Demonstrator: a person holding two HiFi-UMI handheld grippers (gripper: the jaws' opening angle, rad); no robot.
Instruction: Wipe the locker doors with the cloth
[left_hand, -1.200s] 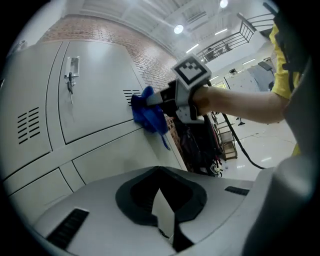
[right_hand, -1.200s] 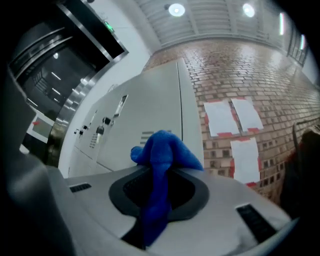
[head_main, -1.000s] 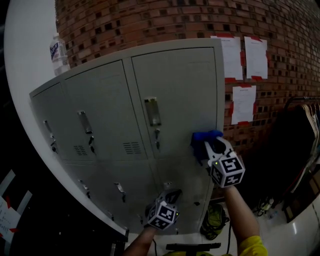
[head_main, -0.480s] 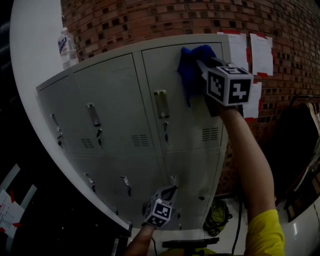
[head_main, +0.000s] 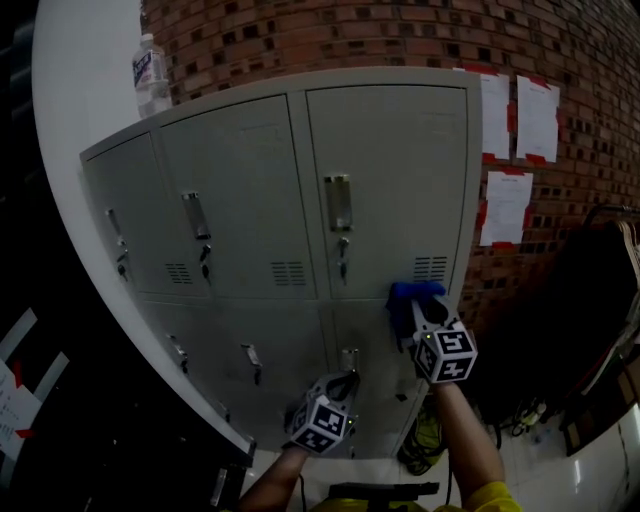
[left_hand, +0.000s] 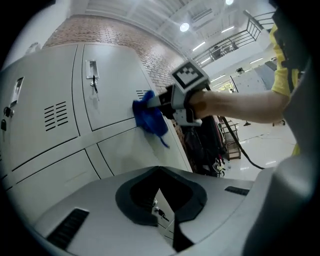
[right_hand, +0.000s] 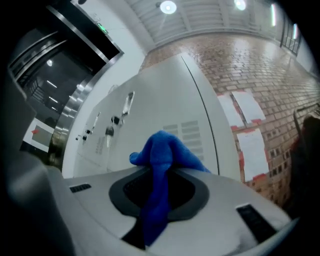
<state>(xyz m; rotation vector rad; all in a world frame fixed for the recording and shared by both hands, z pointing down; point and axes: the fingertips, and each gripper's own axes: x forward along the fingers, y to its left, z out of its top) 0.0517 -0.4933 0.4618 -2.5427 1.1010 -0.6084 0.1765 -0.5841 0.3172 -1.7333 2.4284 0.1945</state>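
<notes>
A bank of grey lockers (head_main: 250, 200) stands against a brick wall. My right gripper (head_main: 424, 310) is shut on a blue cloth (head_main: 408, 296) and presses it against the lower edge of the upper right door (head_main: 400, 170), just below its vent slots. In the right gripper view the cloth (right_hand: 162, 155) bunches between the jaws of the right gripper (right_hand: 157, 200) and hangs down from them. My left gripper (head_main: 343, 383) is shut and holds nothing, low in front of a bottom locker door. The left gripper view shows the cloth (left_hand: 149, 117) on the door.
A plastic bottle (head_main: 150, 65) stands on top of the lockers. Paper sheets (head_main: 505, 205) are taped to the brick wall on the right. Dark clothes on a rack (head_main: 590, 300) hang at the far right, and a bag (head_main: 425, 438) lies on the floor below.
My right gripper carried the cloth up to the top of the upper right door, then back down to its lower edge. The left gripper has hardly moved.
</notes>
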